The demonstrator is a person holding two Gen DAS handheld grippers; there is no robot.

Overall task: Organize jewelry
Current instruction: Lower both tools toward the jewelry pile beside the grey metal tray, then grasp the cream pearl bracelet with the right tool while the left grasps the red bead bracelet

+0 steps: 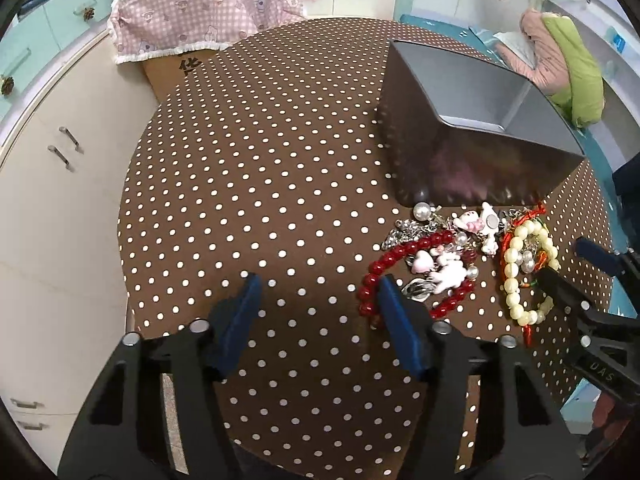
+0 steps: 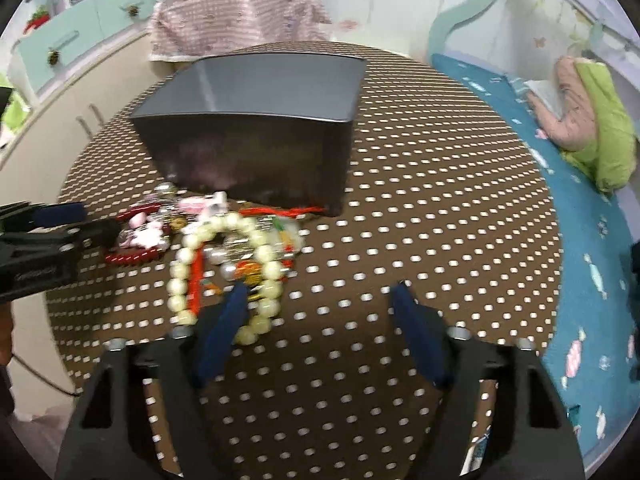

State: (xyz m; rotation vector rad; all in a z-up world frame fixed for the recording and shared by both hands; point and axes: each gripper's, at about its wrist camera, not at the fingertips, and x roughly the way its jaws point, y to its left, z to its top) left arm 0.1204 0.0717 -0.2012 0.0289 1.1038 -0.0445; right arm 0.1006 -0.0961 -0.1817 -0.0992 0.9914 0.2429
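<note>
A pile of jewelry lies on the brown polka-dot table in front of a grey metal box (image 1: 460, 128) (image 2: 256, 120). It holds a red bead bracelet (image 1: 384, 264) (image 2: 132, 257), a cream bead bracelet (image 1: 516, 272) (image 2: 224, 240), pink and white charms (image 1: 444, 268) and pearls. My left gripper (image 1: 316, 292) is open and empty, its right finger over the red bracelet's left edge. My right gripper (image 2: 318, 300) is open and empty, its left finger over the cream bracelet's lower end. It also shows in the left wrist view (image 1: 568, 264).
The round table (image 1: 260, 160) has its left half and near side bare. A cream cabinet (image 1: 48, 200) stands left. A pink checked cloth (image 1: 200, 16) covers a box behind the table. A blue bed (image 2: 580, 240) with a green and pink pillow lies right.
</note>
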